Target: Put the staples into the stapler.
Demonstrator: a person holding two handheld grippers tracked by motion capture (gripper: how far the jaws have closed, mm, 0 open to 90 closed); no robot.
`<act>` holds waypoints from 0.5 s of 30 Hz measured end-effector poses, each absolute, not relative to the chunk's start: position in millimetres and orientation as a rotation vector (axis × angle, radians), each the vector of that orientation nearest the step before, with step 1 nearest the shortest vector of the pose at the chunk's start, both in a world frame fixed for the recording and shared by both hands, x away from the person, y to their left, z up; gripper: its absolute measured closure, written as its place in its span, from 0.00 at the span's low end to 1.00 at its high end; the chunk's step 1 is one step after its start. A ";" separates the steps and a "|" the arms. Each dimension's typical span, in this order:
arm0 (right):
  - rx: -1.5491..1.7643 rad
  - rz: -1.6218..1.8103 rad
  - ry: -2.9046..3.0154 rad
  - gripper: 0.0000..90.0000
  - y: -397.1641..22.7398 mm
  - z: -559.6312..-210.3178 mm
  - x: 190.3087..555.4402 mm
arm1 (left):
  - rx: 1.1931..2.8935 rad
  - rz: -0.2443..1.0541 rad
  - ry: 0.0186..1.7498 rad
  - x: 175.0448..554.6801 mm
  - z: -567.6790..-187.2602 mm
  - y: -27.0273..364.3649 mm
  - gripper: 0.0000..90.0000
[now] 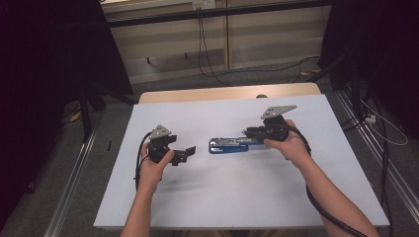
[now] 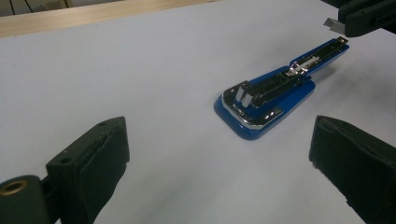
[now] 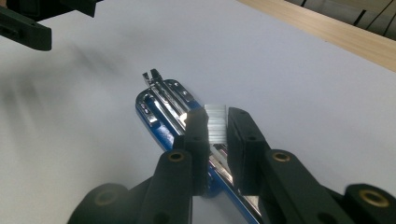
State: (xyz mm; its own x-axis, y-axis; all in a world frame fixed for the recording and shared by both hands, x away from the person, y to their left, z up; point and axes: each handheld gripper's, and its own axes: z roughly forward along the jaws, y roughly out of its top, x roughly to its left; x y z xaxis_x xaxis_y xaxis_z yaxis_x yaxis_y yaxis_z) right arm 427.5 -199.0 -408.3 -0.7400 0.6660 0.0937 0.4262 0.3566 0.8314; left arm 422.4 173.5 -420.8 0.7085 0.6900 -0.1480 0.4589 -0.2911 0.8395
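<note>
From above we see our left gripper [image 1: 184,154] resting at the left of the white table [image 1: 237,197], its jaws spread wide with nothing between them, and just to its right the blue stapler [image 1: 228,145] lying flat near the table's middle, opened up. The left gripper view adds what the high view blurs: the stapler's [image 2: 266,100] chrome staple channel lies exposed along the blue base. At the right, the right gripper [image 1: 249,133] hovers over the stapler's right end, and the right gripper view shows its narrow jaws [image 3: 217,128] clamped on a silvery strip of staples [image 3: 216,122] just above the stapler's [image 3: 163,112] open channel.
</note>
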 end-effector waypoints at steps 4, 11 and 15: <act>0.950 1.312 2.376 0.88 -195.2 -407.6 430.6 | 1.944 0.295 0.886 422.6 -421.1 173.6 0.06; 0.921 1.313 2.409 0.88 -189.0 -408.5 438.4 | 1.947 0.290 0.889 422.7 -421.7 174.2 0.06; 0.895 1.322 2.424 0.88 -185.9 -407.9 442.0 | 1.948 0.292 0.891 422.8 -422.0 174.4 0.06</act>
State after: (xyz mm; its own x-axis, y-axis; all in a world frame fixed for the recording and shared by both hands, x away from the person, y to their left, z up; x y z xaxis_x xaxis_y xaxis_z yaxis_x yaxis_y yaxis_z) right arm 442.0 -185.9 -407.9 -0.7839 0.6158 0.0788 0.3997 0.4036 0.8230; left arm 422.8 174.4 -422.0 0.7073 0.6903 -0.1527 0.4661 -0.2929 0.8348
